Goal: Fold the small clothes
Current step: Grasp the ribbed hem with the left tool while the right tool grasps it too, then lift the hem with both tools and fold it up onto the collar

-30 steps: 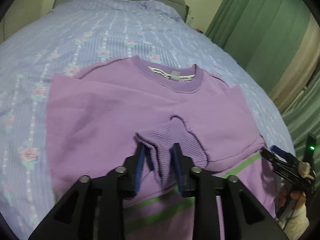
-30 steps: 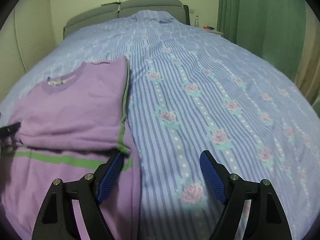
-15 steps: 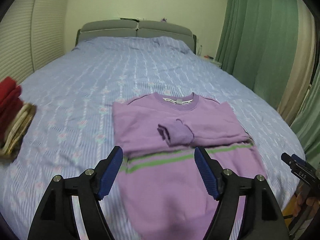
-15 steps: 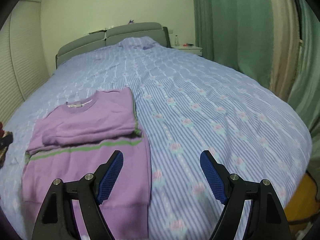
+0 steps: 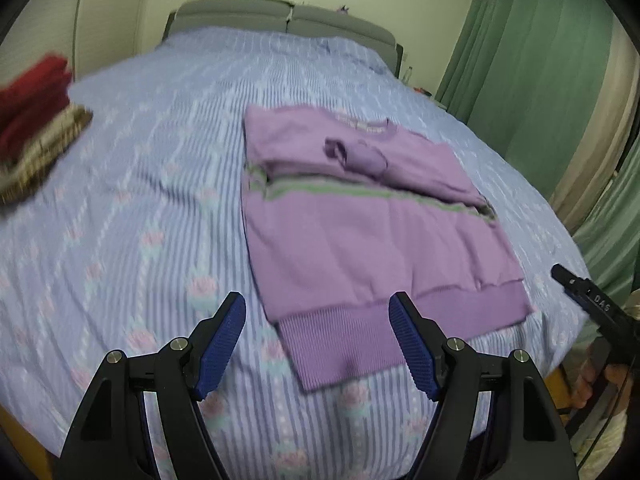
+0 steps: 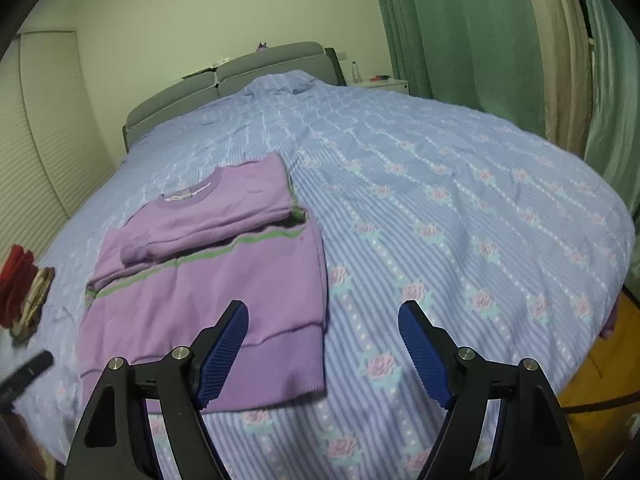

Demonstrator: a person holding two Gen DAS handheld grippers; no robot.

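Note:
A purple sweater [image 5: 360, 240] with a green stripe lies flat on the blue floral bedspread [image 5: 140, 220], sleeves folded across its chest, ribbed hem toward me. It also shows in the right wrist view [image 6: 208, 280]. My left gripper [image 5: 318, 346] is open and empty, held above the bed just in front of the hem's left part. My right gripper [image 6: 322, 350] is open and empty, near the hem's right corner. The right gripper's body [image 5: 592, 304] shows at the right edge of the left wrist view.
A stack of folded clothes, red on top [image 5: 32, 92], sits on the bed's left side, also in the right wrist view [image 6: 20, 284]. Grey headboard [image 6: 240, 76] at the far end. Green curtains [image 6: 480, 40] hang on the right. The bed's near edge is below the grippers.
My left gripper let go of the sleeve cuff, opened, and pulled back toward the sweater's hem. My right gripper also pulled back and up from the sweater's side, still open.

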